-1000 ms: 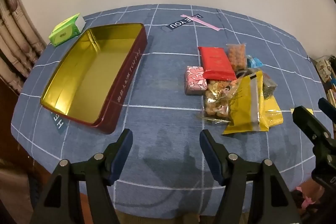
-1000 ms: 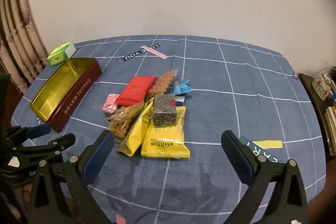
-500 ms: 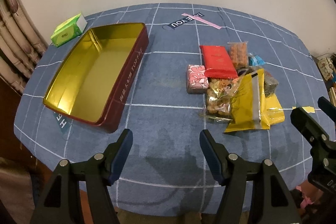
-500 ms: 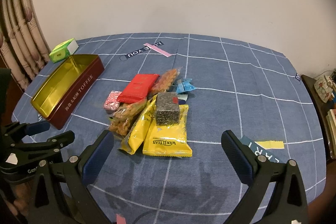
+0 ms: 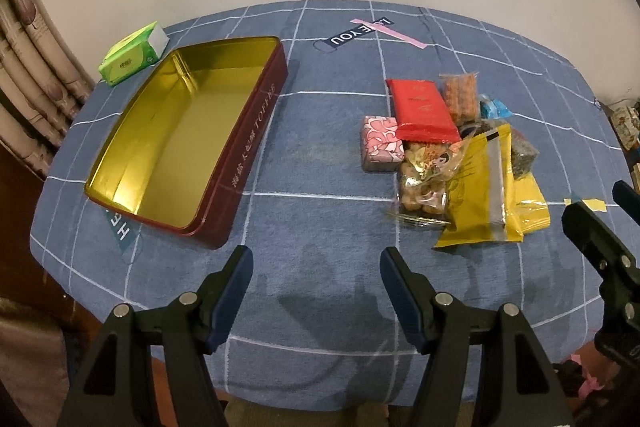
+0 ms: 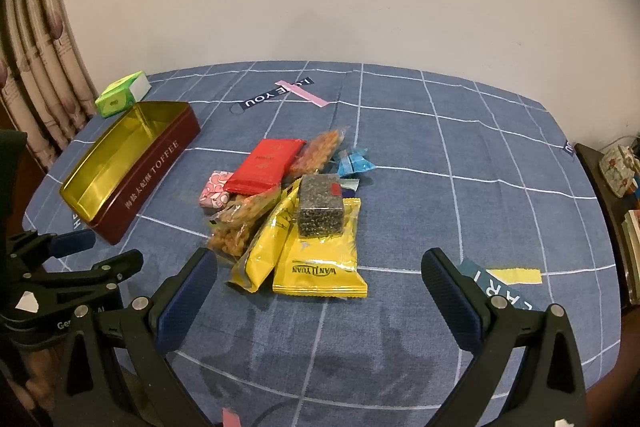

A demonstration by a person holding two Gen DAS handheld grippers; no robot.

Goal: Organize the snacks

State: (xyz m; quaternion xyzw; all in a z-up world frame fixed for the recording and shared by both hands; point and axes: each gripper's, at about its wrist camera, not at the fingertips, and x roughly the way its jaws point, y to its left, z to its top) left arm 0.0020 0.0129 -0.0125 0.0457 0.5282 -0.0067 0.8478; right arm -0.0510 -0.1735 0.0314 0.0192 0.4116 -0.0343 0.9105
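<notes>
Two hand-held grippers are hovering over a blue checked tablecloth [image 6: 460, 163], both with fingers spread wide and nothing between them. The right gripper [image 6: 320, 291] is facing the heap of snacks [image 6: 296, 211] from just short of it, at about 12 o'clock from its fingertips; the left gripper [image 5: 316, 291] is hanging over bare cloth, with the open toffee tin [image 5: 184, 135] lying at its 11 o'clock and the heap at its 1 o'clock.

Nearest the right gripper, two yellow foil packets [image 6: 320, 259] are lying flat, one partly under the other. These look light, crinkly and slippery, so a pinch on a crimped end seam or across a narrow edge seems the safer hold. A dark speckled block [image 6: 322, 211] is sitting on top of the flat packet; it looks stiff and boxy and would likely take a grip across its short sides, though lifting the packet first could tip it off. Beside it, a clear bag of nuts [image 6: 244, 219] appears soft and shifting. Farther on, a red packet [image 6: 268, 163], a small pink box [image 6: 216, 189], an orange snack bag [image 6: 318, 155] and blue wrapped sweets [image 6: 354, 163] are crowding together, touching or overlapping.

The left wrist view is showing the tin's gold interior holding no snacks, which the right view sees only at a slant. The right view alone is showing the "WANLIYUAN" print and the block's top. At the far left, a green tissue pack [image 5: 134, 53] is lying beyond the tin.
</notes>
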